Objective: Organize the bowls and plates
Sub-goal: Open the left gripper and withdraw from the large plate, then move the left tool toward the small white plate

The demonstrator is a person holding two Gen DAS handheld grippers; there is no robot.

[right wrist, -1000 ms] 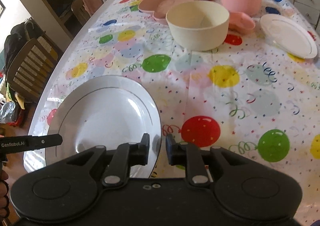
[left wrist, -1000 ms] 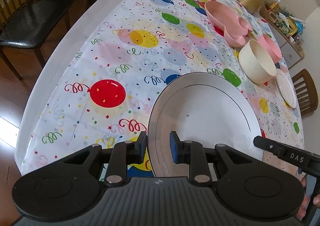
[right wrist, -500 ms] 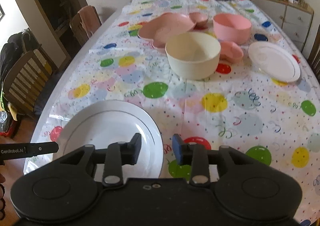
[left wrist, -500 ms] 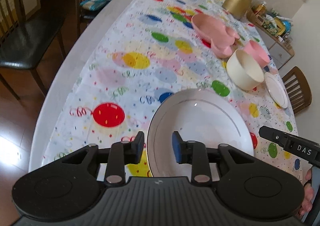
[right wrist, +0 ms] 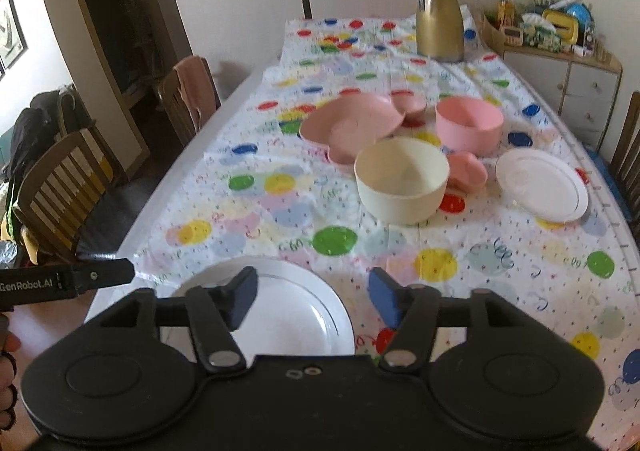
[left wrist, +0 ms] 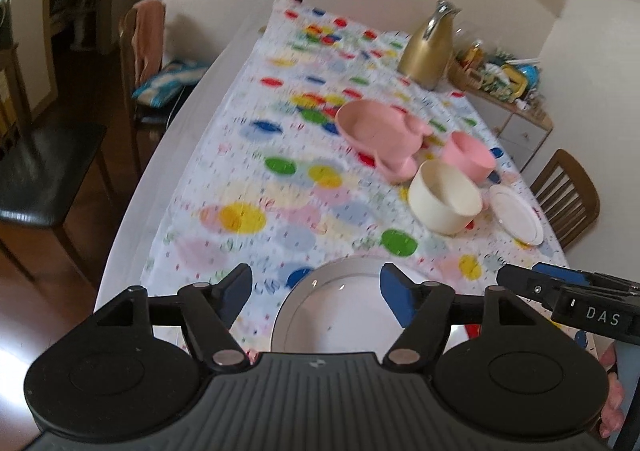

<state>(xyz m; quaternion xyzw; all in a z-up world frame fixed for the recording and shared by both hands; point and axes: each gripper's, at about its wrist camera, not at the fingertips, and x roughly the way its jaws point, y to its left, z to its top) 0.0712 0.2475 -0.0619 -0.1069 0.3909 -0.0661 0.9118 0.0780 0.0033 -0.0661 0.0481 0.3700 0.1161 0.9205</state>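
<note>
Both the left gripper (left wrist: 316,291) and right gripper (right wrist: 312,293) hang released above the large white plate (right wrist: 288,315) at six o'clock. Likely next: reaching the cream bowl (right wrist: 402,187) at one o'clock.

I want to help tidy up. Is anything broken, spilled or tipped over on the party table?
Nothing looks broken or spilled. The cream bowl, pink bowl, pink mouse-shaped plate and small white plate all sit upright. The big white plate lies flat near the table's edge. The dishes are just scattered, not stacked.
</note>
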